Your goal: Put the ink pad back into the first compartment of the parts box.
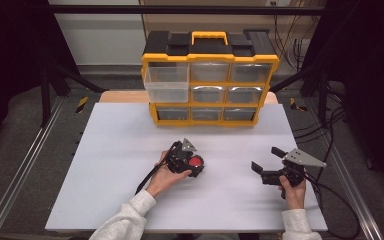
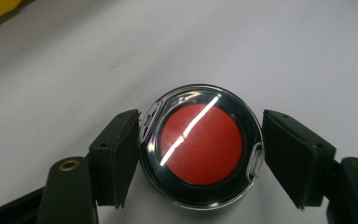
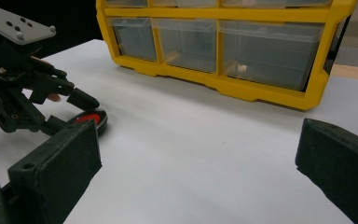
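A round red disc in a clear-rimmed black case lies flat on the white table. My left gripper stands open around the disc, one black jaw on each side with a narrow gap to the case rim. In the high view the red disc sits near the table's middle. In the right gripper view the disc lies low between the left gripper's jaws. My right gripper is open to the right of the disc, with nothing between its jaws and bare table ahead.
A yellow and black organizer with clear drawers stands at the table's far edge. Its top-left drawer is pulled out toward me. Cables trail off the table's right side.
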`<action>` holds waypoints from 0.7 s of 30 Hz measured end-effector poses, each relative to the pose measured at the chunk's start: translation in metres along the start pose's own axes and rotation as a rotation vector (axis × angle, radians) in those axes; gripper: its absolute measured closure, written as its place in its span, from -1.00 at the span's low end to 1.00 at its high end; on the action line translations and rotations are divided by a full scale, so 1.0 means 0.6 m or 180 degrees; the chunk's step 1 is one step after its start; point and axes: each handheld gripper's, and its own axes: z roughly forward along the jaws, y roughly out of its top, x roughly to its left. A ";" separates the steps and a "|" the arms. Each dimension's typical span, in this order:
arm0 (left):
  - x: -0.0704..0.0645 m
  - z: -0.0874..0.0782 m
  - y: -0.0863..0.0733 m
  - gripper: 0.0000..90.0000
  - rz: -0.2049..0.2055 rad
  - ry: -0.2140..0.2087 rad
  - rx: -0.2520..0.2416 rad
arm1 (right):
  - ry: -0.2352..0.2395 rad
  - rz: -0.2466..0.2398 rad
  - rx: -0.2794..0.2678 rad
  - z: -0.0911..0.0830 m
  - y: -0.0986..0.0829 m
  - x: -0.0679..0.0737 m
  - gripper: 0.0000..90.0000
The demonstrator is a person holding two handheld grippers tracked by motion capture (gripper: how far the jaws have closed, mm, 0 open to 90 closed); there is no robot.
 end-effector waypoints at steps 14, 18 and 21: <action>-0.005 -0.021 0.008 -0.35 0.0027 0.0021 -0.0053 | -0.0001 -0.0001 -0.0007 0.000 0.000 0.000 -0.99; -0.008 -0.029 0.012 -0.35 0.0036 0.0018 -0.0073 | 0.0001 -0.0002 -0.0003 0.000 0.000 0.000 -0.99; -0.009 -0.035 0.014 -0.35 0.0041 0.0016 -0.0092 | -0.0002 -0.0010 0.0000 0.000 0.000 0.000 -0.99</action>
